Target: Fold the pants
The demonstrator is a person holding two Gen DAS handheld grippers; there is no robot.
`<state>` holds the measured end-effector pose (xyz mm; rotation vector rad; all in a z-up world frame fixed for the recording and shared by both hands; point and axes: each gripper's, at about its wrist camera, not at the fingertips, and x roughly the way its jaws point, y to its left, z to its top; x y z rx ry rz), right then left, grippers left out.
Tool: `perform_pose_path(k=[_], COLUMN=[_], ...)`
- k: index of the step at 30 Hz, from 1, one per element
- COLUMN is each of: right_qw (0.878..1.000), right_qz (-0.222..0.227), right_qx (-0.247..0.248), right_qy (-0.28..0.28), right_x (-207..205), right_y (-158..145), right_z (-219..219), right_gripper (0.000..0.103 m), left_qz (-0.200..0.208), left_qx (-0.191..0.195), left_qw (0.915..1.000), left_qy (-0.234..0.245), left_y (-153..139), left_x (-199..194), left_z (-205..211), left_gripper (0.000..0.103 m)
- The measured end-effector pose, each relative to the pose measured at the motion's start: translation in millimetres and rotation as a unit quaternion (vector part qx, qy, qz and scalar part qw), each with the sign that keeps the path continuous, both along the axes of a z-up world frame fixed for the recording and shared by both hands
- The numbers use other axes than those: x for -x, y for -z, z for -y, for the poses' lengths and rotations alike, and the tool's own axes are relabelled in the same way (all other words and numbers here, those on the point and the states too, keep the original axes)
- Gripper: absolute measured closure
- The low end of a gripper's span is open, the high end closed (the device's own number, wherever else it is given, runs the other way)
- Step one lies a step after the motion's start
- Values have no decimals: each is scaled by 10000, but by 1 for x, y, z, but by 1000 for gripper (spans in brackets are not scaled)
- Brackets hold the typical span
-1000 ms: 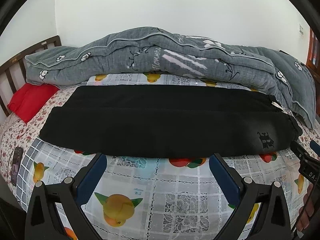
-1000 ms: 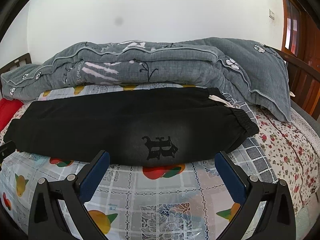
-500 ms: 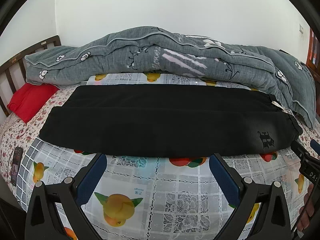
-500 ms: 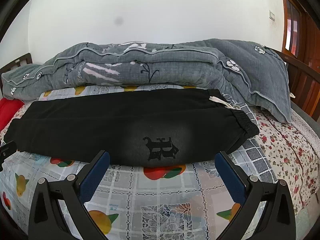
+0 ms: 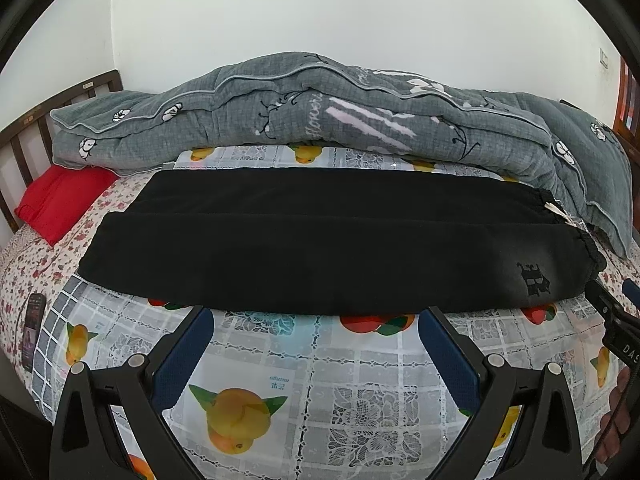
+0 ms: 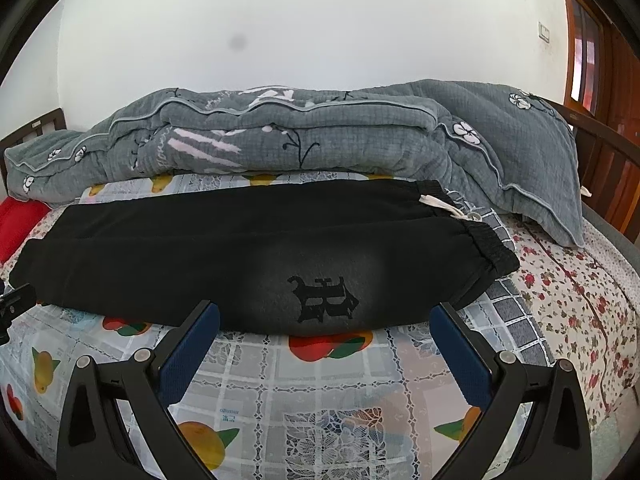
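Red cloth partly tucked under grey quilt, extent unclear. Small dark device at bed edge, screen too small to read. Right gripper cut off by frame edge, jaws unseen there. Far pant leg partly hidden behind near one. Waistband curled; drawstring ends blurred.

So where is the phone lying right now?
Left wrist view, far left: the phone lies on the floral sheet near the bed's edge, left of the black pants.
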<state>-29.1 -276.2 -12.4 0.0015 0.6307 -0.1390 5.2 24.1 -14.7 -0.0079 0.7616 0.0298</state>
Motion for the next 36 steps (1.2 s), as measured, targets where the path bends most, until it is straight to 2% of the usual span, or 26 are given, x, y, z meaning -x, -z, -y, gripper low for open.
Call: perform_pose_path(k=[31,36], right_qw=[10000,9997], right_qz=[69,226], right_qx=[-15,81], right_qy=[60,54], right_x=[-1,3], right_y=[-1,0], right_z=[5,9], right_gripper=[0,0], left_qz=[28,221], left_qx=[4,191], left_qw=[10000,9996], left_qy=[20,-34], left_y=[4,5], left_x=[-2,-4], left_z=[5,11], left_gripper=[0,0])
